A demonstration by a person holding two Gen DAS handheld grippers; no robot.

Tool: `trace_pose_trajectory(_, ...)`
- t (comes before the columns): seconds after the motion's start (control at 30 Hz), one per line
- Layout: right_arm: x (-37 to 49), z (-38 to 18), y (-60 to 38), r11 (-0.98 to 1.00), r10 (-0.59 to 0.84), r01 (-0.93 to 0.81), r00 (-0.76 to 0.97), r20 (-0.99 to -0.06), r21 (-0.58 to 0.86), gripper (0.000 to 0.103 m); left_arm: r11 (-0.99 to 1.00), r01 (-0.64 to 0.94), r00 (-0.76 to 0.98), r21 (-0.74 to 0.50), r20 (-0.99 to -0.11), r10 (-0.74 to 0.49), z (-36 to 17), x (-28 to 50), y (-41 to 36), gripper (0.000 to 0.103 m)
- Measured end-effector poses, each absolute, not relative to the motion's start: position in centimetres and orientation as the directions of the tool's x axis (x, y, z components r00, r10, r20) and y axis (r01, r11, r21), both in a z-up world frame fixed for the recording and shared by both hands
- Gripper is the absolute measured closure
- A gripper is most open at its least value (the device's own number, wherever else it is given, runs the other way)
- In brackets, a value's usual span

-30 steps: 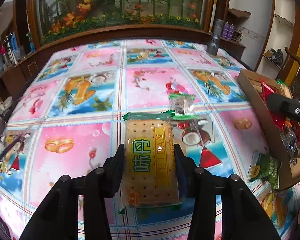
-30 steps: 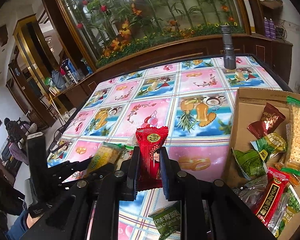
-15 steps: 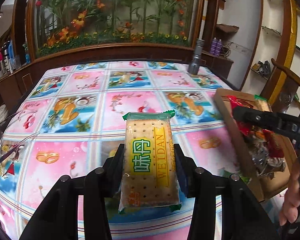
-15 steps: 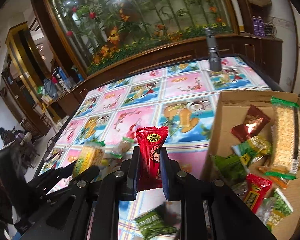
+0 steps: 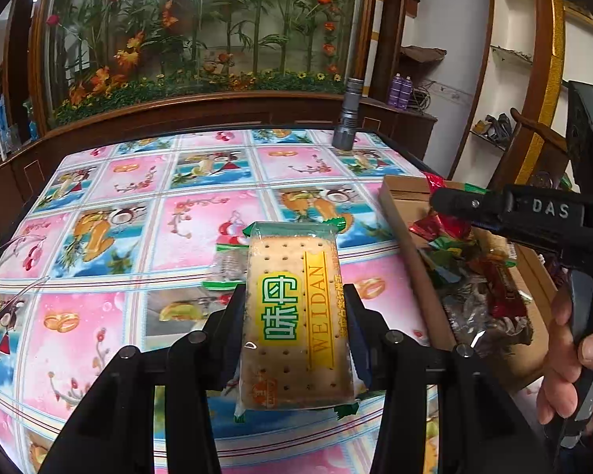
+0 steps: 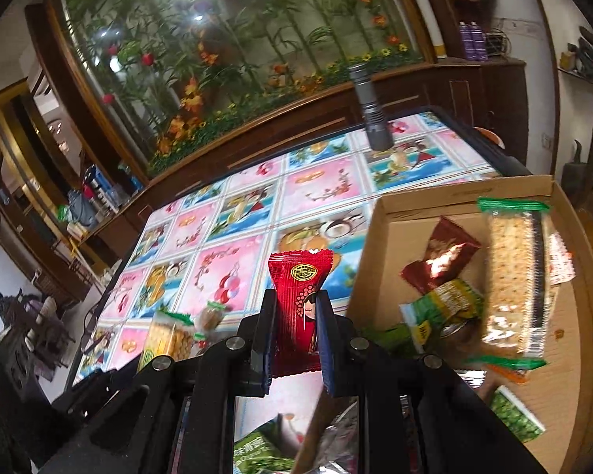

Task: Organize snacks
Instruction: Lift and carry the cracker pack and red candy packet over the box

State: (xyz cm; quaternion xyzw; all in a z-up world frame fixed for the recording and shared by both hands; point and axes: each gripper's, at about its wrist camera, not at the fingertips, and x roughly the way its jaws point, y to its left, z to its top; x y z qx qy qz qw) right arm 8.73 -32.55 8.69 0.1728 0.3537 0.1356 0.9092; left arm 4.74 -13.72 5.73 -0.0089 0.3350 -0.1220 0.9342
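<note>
My left gripper (image 5: 296, 296) is shut on a clear-wrapped cracker packet (image 5: 296, 316) with green and yellow lettering, held above the table. My right gripper (image 6: 295, 300) is shut on a red candy packet (image 6: 298, 296), held near the left edge of a cardboard box (image 6: 565, 355). The box holds several snack packets, among them a long cracker packet (image 6: 516, 272) and a brown packet (image 6: 439, 264). In the left wrist view the right gripper (image 5: 439, 201) reaches over the box (image 5: 395, 213) at right.
A grey flashlight (image 5: 350, 118) stands upright at the table's far edge. A small clear snack packet (image 5: 229, 264) lies on the patterned tablecloth (image 5: 99, 316) behind the cracker packet. A green packet (image 6: 257, 454) lies near the box's front corner. Eyeglasses (image 5: 4, 260) lie at far left.
Both grippers have risen and swung right toward the box with their packets. The right gripper now reaches further over the box.
</note>
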Motion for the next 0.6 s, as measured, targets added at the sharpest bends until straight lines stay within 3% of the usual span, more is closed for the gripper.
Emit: trace_pose_trajectory(0.6, 8.1, 10.1, -41.3, 0.848, 0.315, 0.020, 0.785, -0.534, 0.530, 0.083, 0.917, 0.374, 0.712, -0.136, -0.592, -0.378, 8.1, 5.0, -21.8, 0.058)
